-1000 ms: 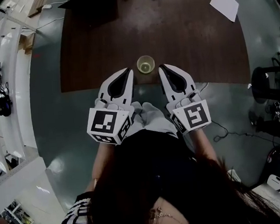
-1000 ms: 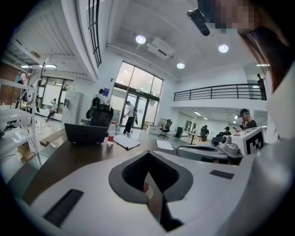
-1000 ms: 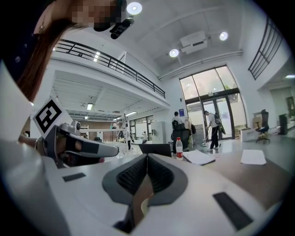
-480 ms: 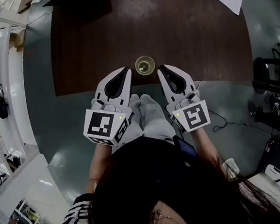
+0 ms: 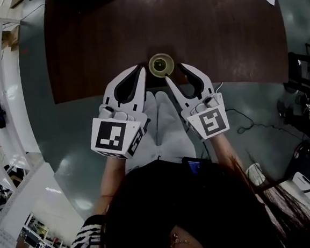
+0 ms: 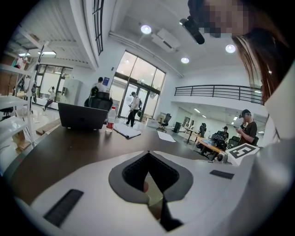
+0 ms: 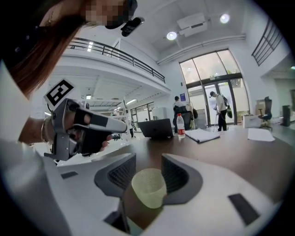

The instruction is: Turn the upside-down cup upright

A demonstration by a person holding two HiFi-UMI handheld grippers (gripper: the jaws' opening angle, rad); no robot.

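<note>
As the right gripper (image 5: 173, 72) opens, empty, at the cup (image 5: 161, 64), the shut left gripper (image 5: 141, 68) flanks it.

Both forearms reach forward, side by side. The left gripper (image 5: 140, 69) points ahead with its jaws together. The right gripper (image 5: 175, 73) angles inward, its jaws opening, with the cup (image 7: 149, 186) between them unpressed.

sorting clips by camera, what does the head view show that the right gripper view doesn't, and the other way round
Only the head view: the right hand-held gripper's black-and-white marker cube and the person's pale trousers. Only the right gripper view: a clear plastic bottle with a red label and glass doors. Both: the pale yellow-green translucent cup on the dark brown wooden table, between that gripper's opening jaws, not gripped.
</note>
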